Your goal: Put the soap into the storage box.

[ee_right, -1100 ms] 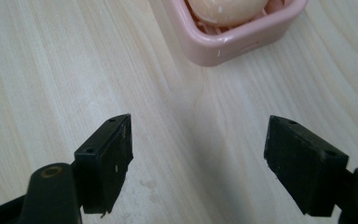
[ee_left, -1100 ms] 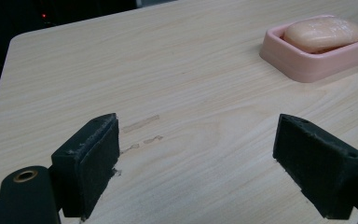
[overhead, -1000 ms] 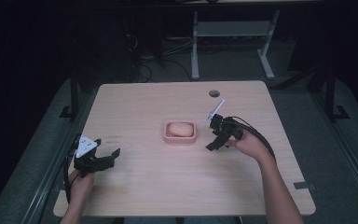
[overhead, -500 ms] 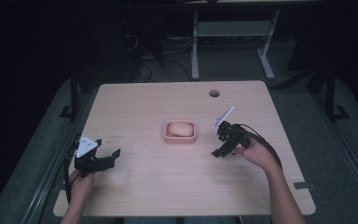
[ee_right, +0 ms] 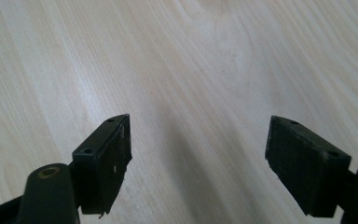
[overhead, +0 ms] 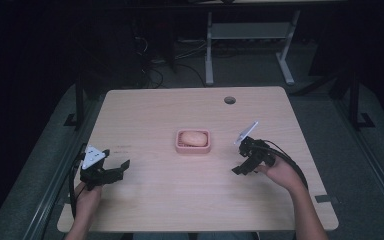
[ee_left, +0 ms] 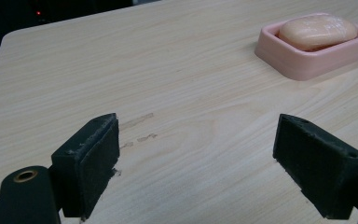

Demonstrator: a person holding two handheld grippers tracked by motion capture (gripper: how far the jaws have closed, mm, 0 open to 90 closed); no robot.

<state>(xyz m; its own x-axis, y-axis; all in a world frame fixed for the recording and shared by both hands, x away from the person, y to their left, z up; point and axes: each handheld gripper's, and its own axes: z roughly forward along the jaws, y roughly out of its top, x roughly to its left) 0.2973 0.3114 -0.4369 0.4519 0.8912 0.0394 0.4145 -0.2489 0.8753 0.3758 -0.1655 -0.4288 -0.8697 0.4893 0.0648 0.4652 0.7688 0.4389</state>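
Soap (overhead: 194,136): pale peach oval bar lying in the pink dish at the centre of the high view; its long axis runs left to right across the frame.
Soap dish (overhead: 180,146): pink rectangular tray, long side also left to right, flat on the table; in the left gripper view it sits at the upper right (ee_left: 307,63) with the soap (ee_left: 318,31) inside.
Left gripper (overhead: 117,167): lower left of the high view, near the table's left edge, jaws wide apart with nothing between them (ee_left: 196,161); they point toward the dish, which is well apart from them.
Right gripper (overhead: 240,167): right of centre in the high view, near the dish but apart from it, tilted down at the wood; jaws spread wide and holding nothing (ee_right: 198,158).
Table (overhead: 150,110): light wood, with a round hole (overhead: 229,100) near the far edge.
Open room: bare wood on all sides of the dish, widest at the far side and along the bottom of the frame.
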